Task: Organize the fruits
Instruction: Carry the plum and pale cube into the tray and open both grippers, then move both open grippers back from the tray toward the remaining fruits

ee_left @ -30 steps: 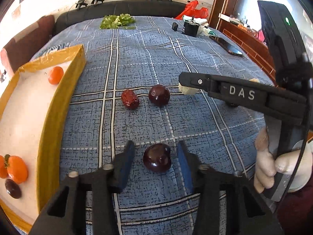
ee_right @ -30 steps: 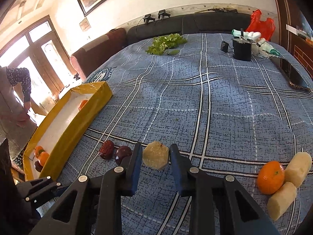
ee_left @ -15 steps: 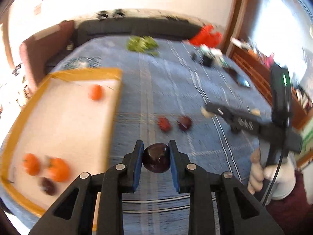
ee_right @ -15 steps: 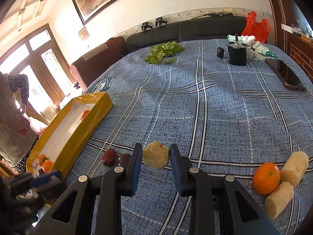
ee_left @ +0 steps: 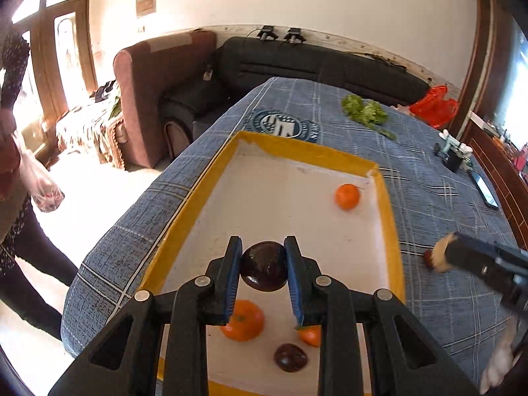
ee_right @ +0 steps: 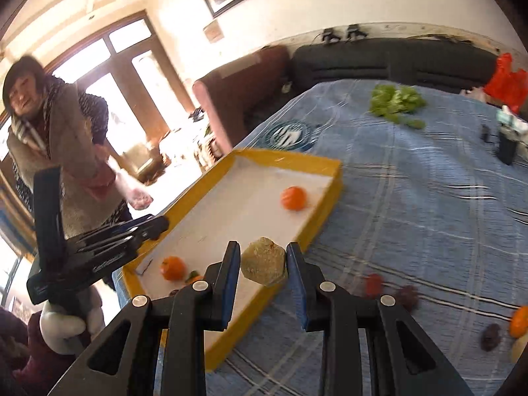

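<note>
Left wrist view: a bench draped in a blue plaid cloth (ee_left: 429,204) carries a yellow-rimmed tray (ee_left: 389,211) with a pale floor. Inside the tray lie one orange fruit (ee_left: 346,196) at the far right, two more orange fruits (ee_left: 242,320) and a dark fruit (ee_left: 290,358) at the near end. The left gripper (ee_left: 263,265) hangs over the tray's near half, its jaws clenched on a dark plum (ee_left: 263,266). Right wrist view: the right gripper (ee_right: 263,264) hovers above the tray's near right rim (ee_right: 325,213); a pale peeled chunk (ee_right: 263,260) sits between its jaws, which appear to clasp it, though a sliver of gap shows on each side. Loose fruit, red and dark (ee_right: 374,283), remains on the cloth to the right. Judged step: delivery of both pieces into the tray. The next move probably calls for lowering the plum close to the tray floor, clear of the fruit beneath, then easing the jaws apart; the chunk must first pass inward over the rim.
</note>
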### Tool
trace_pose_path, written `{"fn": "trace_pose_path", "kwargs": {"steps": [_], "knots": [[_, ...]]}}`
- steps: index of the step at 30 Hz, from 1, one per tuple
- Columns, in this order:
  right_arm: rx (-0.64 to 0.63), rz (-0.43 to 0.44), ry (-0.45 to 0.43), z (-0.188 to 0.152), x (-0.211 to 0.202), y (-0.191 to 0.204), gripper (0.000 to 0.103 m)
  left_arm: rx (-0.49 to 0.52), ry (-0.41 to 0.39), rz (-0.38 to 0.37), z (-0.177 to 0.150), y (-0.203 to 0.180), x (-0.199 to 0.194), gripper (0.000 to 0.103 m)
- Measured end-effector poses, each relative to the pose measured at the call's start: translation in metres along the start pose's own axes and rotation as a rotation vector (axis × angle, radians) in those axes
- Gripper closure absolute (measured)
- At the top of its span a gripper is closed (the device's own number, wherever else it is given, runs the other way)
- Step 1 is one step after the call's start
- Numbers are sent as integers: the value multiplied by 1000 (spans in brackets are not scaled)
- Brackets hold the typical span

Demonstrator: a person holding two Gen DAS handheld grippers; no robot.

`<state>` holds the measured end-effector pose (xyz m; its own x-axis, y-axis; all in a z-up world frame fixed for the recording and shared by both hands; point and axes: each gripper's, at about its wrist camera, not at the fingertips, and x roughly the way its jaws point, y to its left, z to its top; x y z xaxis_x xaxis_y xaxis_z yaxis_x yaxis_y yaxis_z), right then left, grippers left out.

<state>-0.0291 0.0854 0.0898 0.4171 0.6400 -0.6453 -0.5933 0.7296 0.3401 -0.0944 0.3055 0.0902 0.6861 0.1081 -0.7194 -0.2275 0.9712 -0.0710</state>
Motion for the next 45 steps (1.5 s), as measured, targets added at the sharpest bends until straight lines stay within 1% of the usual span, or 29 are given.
{"fn": "trace_pose_path", "kwargs": {"steps": [3, 8, 16, 17, 19, 22, 24, 26, 27, 28, 29, 30, 31, 32, 33, 35, 39, 45], "knots": [[-20, 9, 55, -4, 27, 19, 71, -28, 22, -1, 2, 15, 15, 78], [-39, -22, 125, -10, 65, 33, 71, -52, 81, -2, 3, 27, 41, 78], [-90, -62, 177, -16, 95, 42, 70, -96, 128, -13, 2, 31, 62, 77], [-91, -63, 180, -15, 98, 41, 70, -100, 132, -17, 2, 31, 63, 75], [-99, -63, 181, -16, 101, 43, 70, -113, 136, -21, 1, 32, 63, 61], [-116, -64, 174, -17, 100, 47, 69, -134, 126, -20, -1, 34, 54, 59], [-114, -60, 156, -18, 92, 48, 67, -156, 122, -20, -2, 34, 44, 56], [-104, -64, 118, -19, 76, 47, 65, -189, 99, -32, -5, 33, 28, 49], [-91, -68, 96, -20, 68, 46, 63, -210, 81, -37, -7, 33, 18, 43], [-73, -73, 69, -21, 59, 44, 59, -236, 62, -40, -11, 32, 7, 36], [-44, -75, 38, -24, 46, 40, 54, -260, 49, -44, -14, 31, -2, 32], [-21, -76, 19, -27, 38, 37, 51, -296, 35, -55, -19, 29, -12, 26], [6, -82, -1, -31, 30, 33, 47, -328, 23, -70, -24, 27, -20, 22], [39, -90, -19, -35, 22, 29, 46, -356, 7, -93, -30, 23, -28, 21], [68, -97, -31, -38, 17, 24, 46, -360, 3, -111, -32, 19, -33, 21], [122, -117, -53, -48, 5, 15, 46, -331, 1, -148, -34, 4, -41, 21], [143, -194, -76, -61, -15, 4, 46, -280, -45, -212, -38, -20, -60, 21], [244, -261, -86, -78, -34, -22, 46, -230, -38, -274, -45, -43, -69, 21]]}}
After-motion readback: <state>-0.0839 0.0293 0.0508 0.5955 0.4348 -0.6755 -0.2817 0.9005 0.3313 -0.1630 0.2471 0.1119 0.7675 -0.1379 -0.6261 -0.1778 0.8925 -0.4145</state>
